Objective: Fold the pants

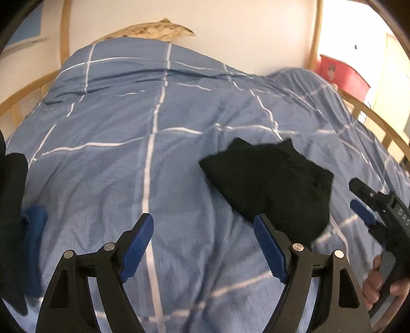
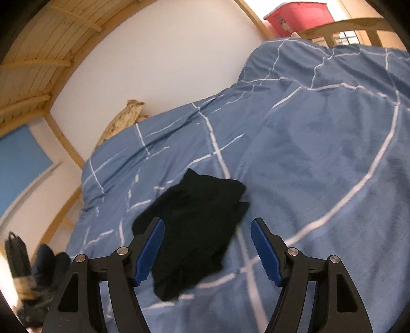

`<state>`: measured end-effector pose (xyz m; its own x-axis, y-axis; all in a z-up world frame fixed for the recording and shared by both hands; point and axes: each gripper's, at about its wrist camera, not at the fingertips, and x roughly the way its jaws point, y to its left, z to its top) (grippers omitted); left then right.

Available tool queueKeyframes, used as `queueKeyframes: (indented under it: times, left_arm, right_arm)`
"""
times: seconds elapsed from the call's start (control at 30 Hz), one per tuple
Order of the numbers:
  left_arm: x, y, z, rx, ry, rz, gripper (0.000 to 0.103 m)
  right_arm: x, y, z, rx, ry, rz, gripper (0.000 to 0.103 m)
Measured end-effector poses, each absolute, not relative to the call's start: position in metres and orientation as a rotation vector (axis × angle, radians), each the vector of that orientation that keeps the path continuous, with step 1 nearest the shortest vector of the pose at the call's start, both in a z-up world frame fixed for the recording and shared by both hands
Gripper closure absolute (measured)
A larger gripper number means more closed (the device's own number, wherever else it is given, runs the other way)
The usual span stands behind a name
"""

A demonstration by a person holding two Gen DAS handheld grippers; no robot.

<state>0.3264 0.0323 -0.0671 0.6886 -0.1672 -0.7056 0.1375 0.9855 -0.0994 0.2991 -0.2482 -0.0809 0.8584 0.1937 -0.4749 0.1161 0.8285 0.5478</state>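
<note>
The black pants [image 1: 271,179] lie folded into a small bundle on the blue checked duvet [image 1: 128,128]. My left gripper [image 1: 203,228] is open and empty, above the duvet just left of the bundle. In the right wrist view the pants [image 2: 194,230] lie between and ahead of my right gripper [image 2: 207,230], which is open and empty above them. The right gripper [image 1: 364,207] also shows at the right edge of the left wrist view, held by a hand.
The duvet [image 2: 320,153] covers a bed with a wooden frame [image 1: 379,123] against a white wall. A patterned pillow [image 1: 153,29] lies at the head. A red bin [image 2: 299,15] stands beyond the foot. Dark clothes [image 1: 15,217] lie at the left edge.
</note>
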Motion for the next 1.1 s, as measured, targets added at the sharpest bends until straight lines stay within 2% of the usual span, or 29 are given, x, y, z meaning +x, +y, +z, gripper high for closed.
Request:
queueKeyframes:
  times: [0.23, 0.43, 0.7, 1.1]
  left_arm:
    - [0.366, 0.034, -0.081, -0.094, 0.803, -0.212, 0.023]
    - [0.385, 0.017, -0.098, -0.031, 0.82, -0.232, 0.023]
    - [0.405, 0.016, -0.111, -0.098, 0.86, -0.287, 0.024]
    - [0.456, 0.006, -0.14, -0.233, 0.949, -0.328, 0.035]
  right_arm:
    - [0.323, -0.243, -0.101, 0.71, 0.528, 0.025, 0.032]
    - [0.326, -0.25, -0.13, 0.748, 0.554, 0.007, 0.032]
    - [0.336, -0.247, -0.131, 0.725, 0.554, 0.028, 0.032]
    - [0.36, -0.246, -0.138, 0.688, 0.58, 0.021, 0.032]
